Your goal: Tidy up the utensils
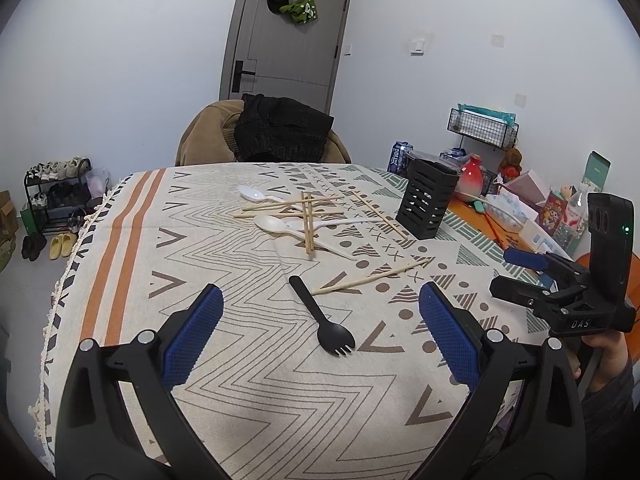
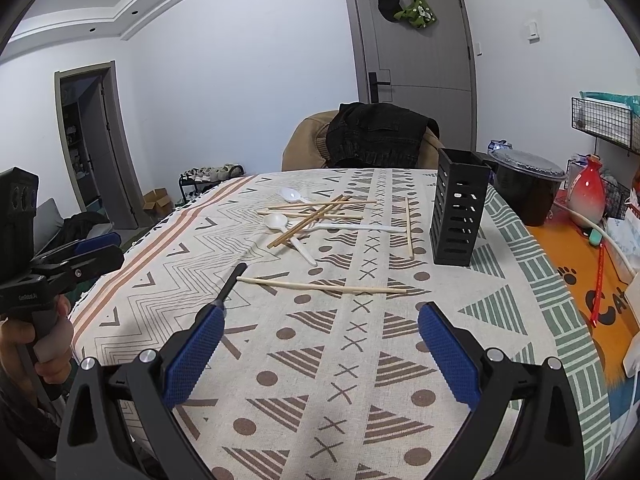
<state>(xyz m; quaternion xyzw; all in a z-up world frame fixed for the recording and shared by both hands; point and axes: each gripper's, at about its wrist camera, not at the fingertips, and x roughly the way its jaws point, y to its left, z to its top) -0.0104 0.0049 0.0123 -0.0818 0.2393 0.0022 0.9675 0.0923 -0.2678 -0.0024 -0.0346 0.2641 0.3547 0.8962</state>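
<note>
Nothing is sorted yet: the chopsticks (image 1: pixel 298 210), white spoons (image 1: pixel 276 225) and black spork (image 1: pixel 320 316) are lying on the tabletop (image 1: pixel 132 248), the black holder (image 1: pixel 427 199) at two o'clock is looking empty. Both the left gripper (image 1: pixel 320 336) and right gripper (image 2: pixel 320 352) are hovering with jaws released, holding nothing.

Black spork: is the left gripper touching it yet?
Apart. The left wrist view shows the black spork lying flat on the tablecloth, with patterned cloth visible between it and both open jaws of the left gripper.
</note>
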